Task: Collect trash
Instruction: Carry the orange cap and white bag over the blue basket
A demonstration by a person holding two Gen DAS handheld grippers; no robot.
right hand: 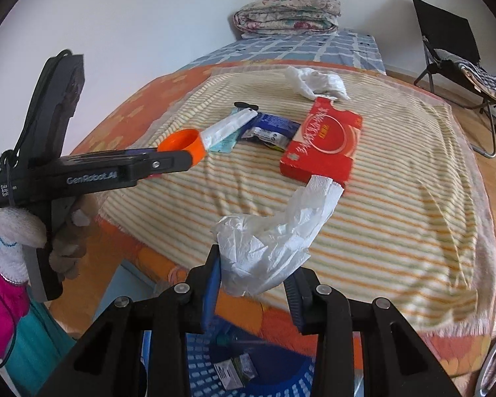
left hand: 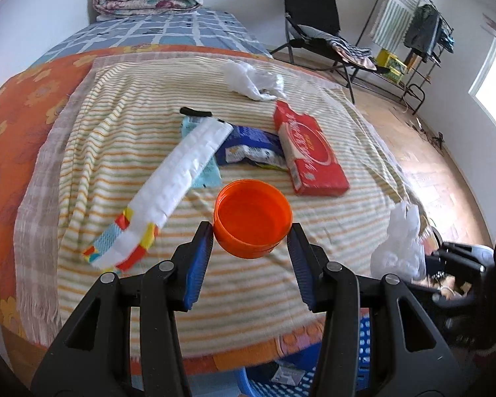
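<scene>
Sitting in the blue basket (right hand: 281, 384) below the bed: small cartons (right hand: 236, 371).

A smooth, glossy orange plastic cup (left hand: 253, 218) is seen. Soft, crinkled white tissue paper (right hand: 274, 241) is shown. Woven, matt yellow-striped cloth (left hand: 248, 284) is laid out; a printed red cardboard box (left hand: 309, 152) looks faintly glossy.

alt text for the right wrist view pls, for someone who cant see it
The right gripper holds a crumpled white paper tissue above a blue plastic mesh basket at the edge of a bed covered with a striped blanket. At left, the left gripper carries a round orange plastic lid. A flat red cardboard box and wrappers lie on the blanket.
</scene>
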